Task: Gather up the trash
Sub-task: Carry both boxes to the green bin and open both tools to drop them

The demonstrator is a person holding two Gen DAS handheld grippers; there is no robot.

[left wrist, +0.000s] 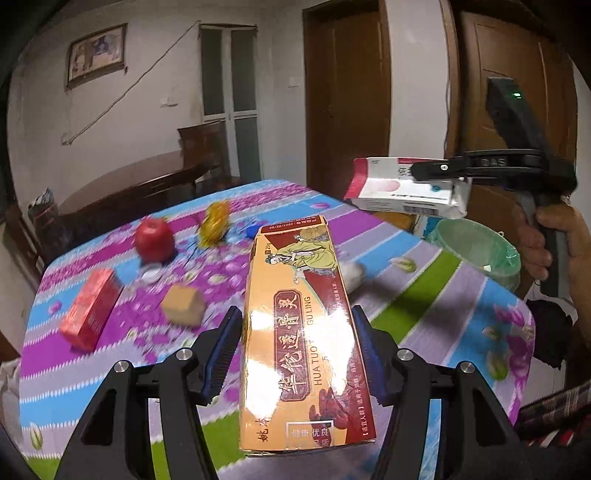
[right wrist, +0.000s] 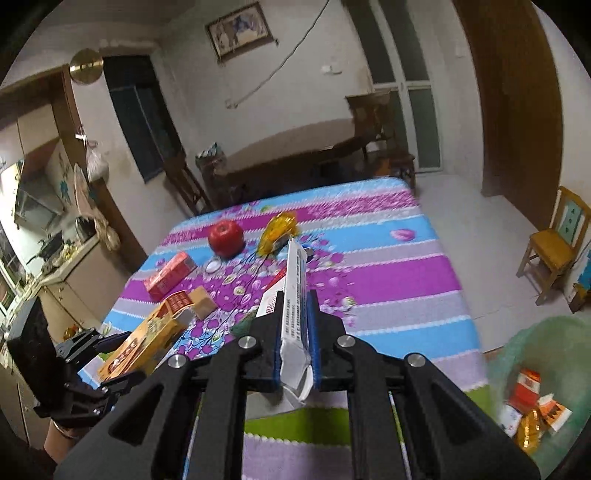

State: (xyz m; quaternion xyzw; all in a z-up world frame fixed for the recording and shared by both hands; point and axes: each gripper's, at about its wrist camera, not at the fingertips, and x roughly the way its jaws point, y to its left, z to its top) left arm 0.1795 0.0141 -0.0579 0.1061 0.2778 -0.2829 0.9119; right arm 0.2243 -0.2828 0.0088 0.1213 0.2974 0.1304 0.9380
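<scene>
Both grippers loaded above the striped floral tablecloth (left wrist: pixel 424 295).
Left gripper (left wrist: pixel 299 354): jaws part-open, clamped on long orange cardboard box (left wrist: pixel 299 332). Right gripper (right wrist: pixel 293 332): fully closed, pinching flattened white-and-red carton (right wrist: pixel 293 295). Green-lined bin (right wrist: pixel 535 369) beside table holds 3+ cartons.

A lived-in home dining room is shown: a flowered tablecloth (right wrist: pixel 388 258), wooden doors (left wrist: pixel 347 92), a framed picture (right wrist: pixel 240 29), and wooden chairs (right wrist: pixel 554 251) are seen.

The orange box (left wrist: pixel 299 332) was glossy cardboard throwing glare. The white carton (right wrist: pixel 295 295) looked like matt, crumpled paperboard. Each black gripper (left wrist: pixel 299 354) was matt plastic with ribbed blue pads and metal bolts. Printed cloth covered the surface (left wrist: pixel 424 295).
</scene>
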